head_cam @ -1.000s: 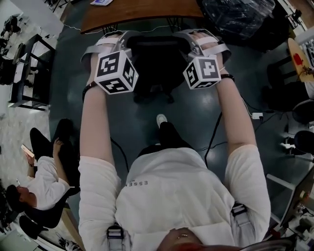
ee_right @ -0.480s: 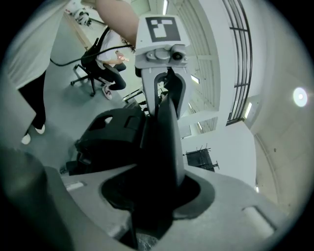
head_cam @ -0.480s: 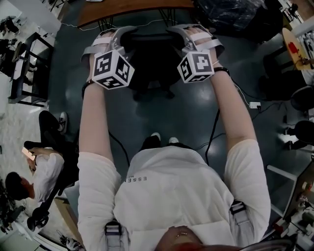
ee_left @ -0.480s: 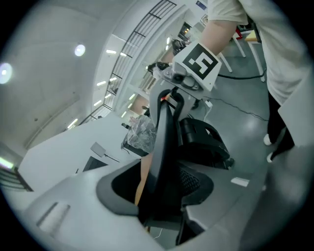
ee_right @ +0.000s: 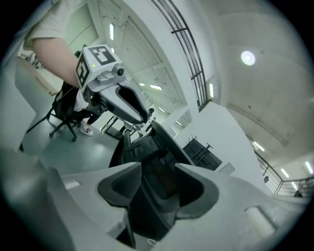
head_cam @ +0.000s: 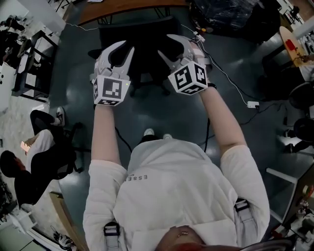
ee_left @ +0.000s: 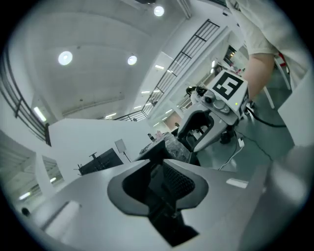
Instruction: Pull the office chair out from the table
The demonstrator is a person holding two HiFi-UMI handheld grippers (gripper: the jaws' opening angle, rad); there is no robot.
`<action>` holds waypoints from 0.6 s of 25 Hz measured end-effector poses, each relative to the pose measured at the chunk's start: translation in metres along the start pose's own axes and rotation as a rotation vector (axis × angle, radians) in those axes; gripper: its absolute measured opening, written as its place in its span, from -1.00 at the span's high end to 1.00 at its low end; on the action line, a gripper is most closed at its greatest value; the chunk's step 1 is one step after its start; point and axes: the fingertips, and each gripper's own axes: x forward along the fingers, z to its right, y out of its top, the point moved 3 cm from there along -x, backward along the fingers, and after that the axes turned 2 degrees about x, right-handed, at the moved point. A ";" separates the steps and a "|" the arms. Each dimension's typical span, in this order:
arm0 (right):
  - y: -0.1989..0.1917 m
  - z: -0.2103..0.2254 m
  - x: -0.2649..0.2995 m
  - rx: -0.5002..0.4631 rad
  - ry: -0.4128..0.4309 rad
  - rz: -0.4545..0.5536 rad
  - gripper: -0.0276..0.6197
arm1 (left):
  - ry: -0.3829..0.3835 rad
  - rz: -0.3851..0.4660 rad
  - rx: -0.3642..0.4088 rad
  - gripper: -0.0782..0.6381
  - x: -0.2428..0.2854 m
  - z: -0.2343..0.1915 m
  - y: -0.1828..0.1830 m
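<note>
The black office chair (head_cam: 142,46) stands out from the brown wooden table (head_cam: 122,7) at the top of the head view. My left gripper (head_cam: 125,47) hovers over the chair's near left side, its jaws closing, apart, with nothing between them. My right gripper (head_cam: 165,44) hovers over the near right side, its jaws opening and also empty. In the left gripper view the chair's black mesh (ee_left: 174,179) shows beyond the gap of the left gripper (ee_left: 162,188). In the right gripper view the chair (ee_right: 147,152) lies ahead of the right gripper (ee_right: 149,196).
A person sits on a chair (head_cam: 29,166) at the left of the floor. Cables (head_cam: 228,81) and a white plug block (head_cam: 253,104) lie on the right. A black rack (head_cam: 29,59) stands at the left, wrapped dark goods (head_cam: 230,14) at the top right.
Both grippers have let go of the chair's sides, rolled and drawn back toward me. The chair now stands farther out from the table. The seated person has shifted left.
</note>
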 end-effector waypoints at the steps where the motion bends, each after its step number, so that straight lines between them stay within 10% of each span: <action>1: -0.003 -0.008 -0.011 0.053 -0.002 0.012 0.34 | 0.016 0.010 -0.053 0.51 -0.007 0.011 0.004; 9: -0.013 -0.066 -0.093 0.396 -0.022 0.112 0.94 | 0.287 0.203 -0.649 0.73 -0.085 0.060 0.024; 15: -0.012 -0.102 -0.144 0.657 -0.031 0.112 0.94 | 0.280 0.225 -0.715 0.73 -0.143 0.088 0.038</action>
